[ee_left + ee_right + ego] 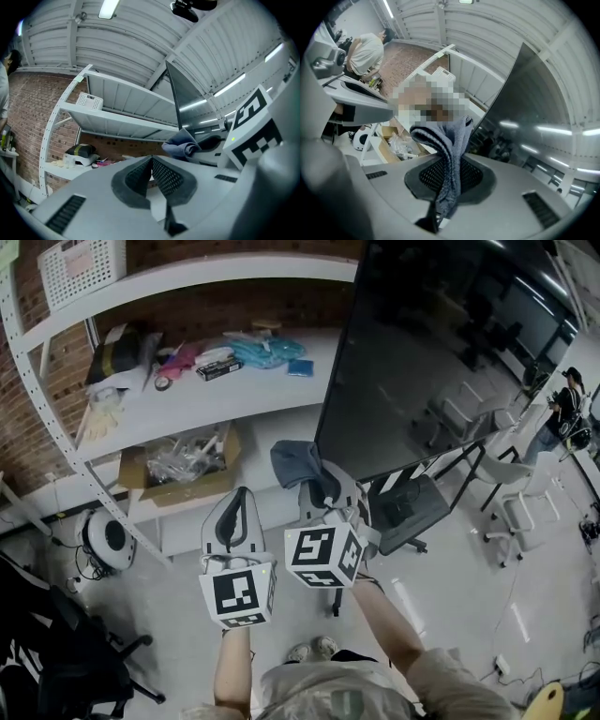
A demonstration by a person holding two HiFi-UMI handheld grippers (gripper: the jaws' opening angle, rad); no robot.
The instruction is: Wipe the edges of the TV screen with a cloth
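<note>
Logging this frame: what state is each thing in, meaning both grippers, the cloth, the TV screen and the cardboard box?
Left gripper: jaws shut, nothing between them.
Right gripper: shut on the cloth.
Cloth: bunched, pinched between the right jaws, held up by the screen's lower corner; contact with the screen unclear.
TV screen: dark, showing only reflections of the room.
Cardboard box: open, clear bags inside.

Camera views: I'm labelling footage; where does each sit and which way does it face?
Head view: on the person's head, steeply down at the TV screen; left gripper, right gripper, forearms show.
Left gripper view: rides that gripper, looking along its shut jaws towards the shelves.
Right gripper view: rides that gripper, looking along jaws clamping the cloth.
All share cloth and TV screen.
</note>
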